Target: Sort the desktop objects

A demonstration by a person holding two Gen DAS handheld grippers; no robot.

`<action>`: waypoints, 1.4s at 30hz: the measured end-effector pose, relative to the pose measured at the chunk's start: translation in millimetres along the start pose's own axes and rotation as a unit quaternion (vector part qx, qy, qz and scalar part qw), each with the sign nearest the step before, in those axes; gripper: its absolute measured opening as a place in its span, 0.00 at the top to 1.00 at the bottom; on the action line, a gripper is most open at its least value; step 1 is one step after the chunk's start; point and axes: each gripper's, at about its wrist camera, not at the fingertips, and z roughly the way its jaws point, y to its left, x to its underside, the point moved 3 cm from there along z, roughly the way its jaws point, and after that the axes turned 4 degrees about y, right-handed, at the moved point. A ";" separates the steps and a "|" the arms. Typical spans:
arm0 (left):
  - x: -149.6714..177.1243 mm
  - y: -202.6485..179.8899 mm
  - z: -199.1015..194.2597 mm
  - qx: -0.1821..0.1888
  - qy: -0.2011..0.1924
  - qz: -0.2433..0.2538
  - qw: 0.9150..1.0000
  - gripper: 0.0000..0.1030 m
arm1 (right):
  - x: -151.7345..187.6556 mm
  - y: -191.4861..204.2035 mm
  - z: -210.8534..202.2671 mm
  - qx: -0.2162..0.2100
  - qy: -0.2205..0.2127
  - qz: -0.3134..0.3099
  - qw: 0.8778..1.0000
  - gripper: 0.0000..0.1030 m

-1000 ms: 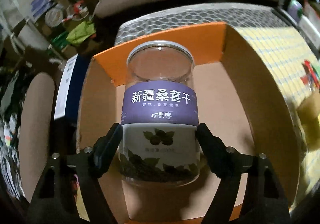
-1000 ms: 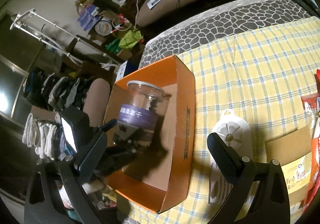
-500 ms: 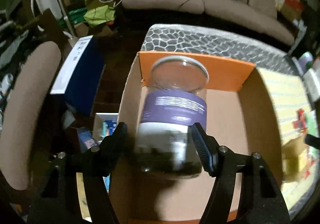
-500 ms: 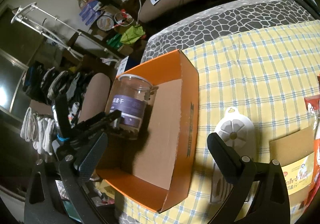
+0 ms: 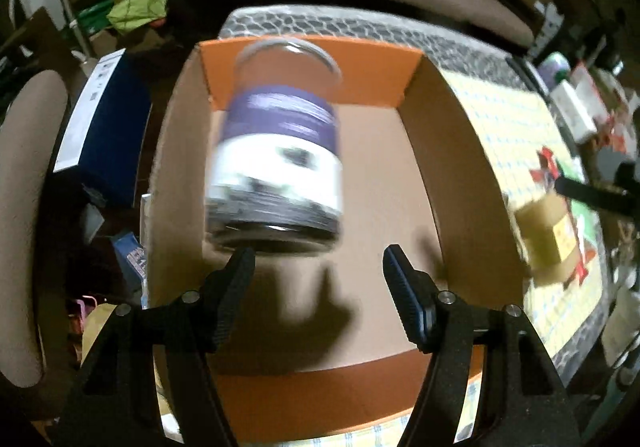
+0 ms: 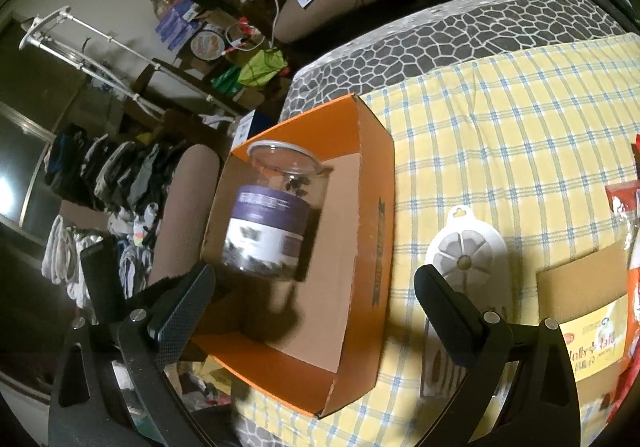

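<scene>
**1 jar boxed, the rest of the table still waiting**

1 item looks sorted so far: the clear jar [image 6: 276,213] with the purple and white label stands in the far left part of the orange cardboard box [image 6: 374,231], close to its far wall, dark dried fruit showing in the bottom. It is blurred in the left wrist view, so I cannot say for sure whether it stands quite straight; from the right wrist view it seems to lean a little.

The left gripper [image 5: 318,271] sits just in front of the jar with its jaws apart and nothing between them; the left fingertip [image 5: 240,261] is close under the jar's base but does not appear to press on it. I judge that the jar has been let go inside the box.

The right gripper [image 6: 316,301] hangs over the near edge of the box, wide and empty.

Outward from the box, on the yellow checked cloth [image 6: 520,119], at least 3 things are left: a white round gadget [image 6: 466,253] with a slotted wheel face just right of the box, a brown card packet [image 6: 584,307] with a yellow printed label to its right, and red snack packaging [image 6: 624,203] at the far right edge.

So the sorting seems barely begun, with the white gadget the closest candidate.
</scene>
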 end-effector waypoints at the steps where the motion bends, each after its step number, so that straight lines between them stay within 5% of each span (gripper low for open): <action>1: 1.2 -3.6 3.1 -0.001 0.006 0.005 1.000 0.38 | 0.8 0.9 -1.0 0.002 0.001 -0.003 1.000 0.01; 13: -9.2 -23.5 31.2 0.041 0.048 -0.007 0.998 0.38 | 5.8 -10.0 8.3 0.018 0.022 -0.001 1.000 0.01; 24: -31.8 -27.3 35.1 0.075 0.038 -0.037 0.996 0.37 | 8.8 -14.7 9.6 0.025 0.026 -0.004 0.999 0.02; 34: -17.7 -28.3 32.5 0.043 0.034 -0.018 0.998 0.36 | 7.8 -13.5 6.6 0.024 0.023 -0.006 0.999 0.02; 42: -0.9 -48.8 -5.3 0.037 -0.018 0.012 0.999 0.16 | 5.7 -22.2 -10.2 0.023 0.007 0.002 1.000 0.02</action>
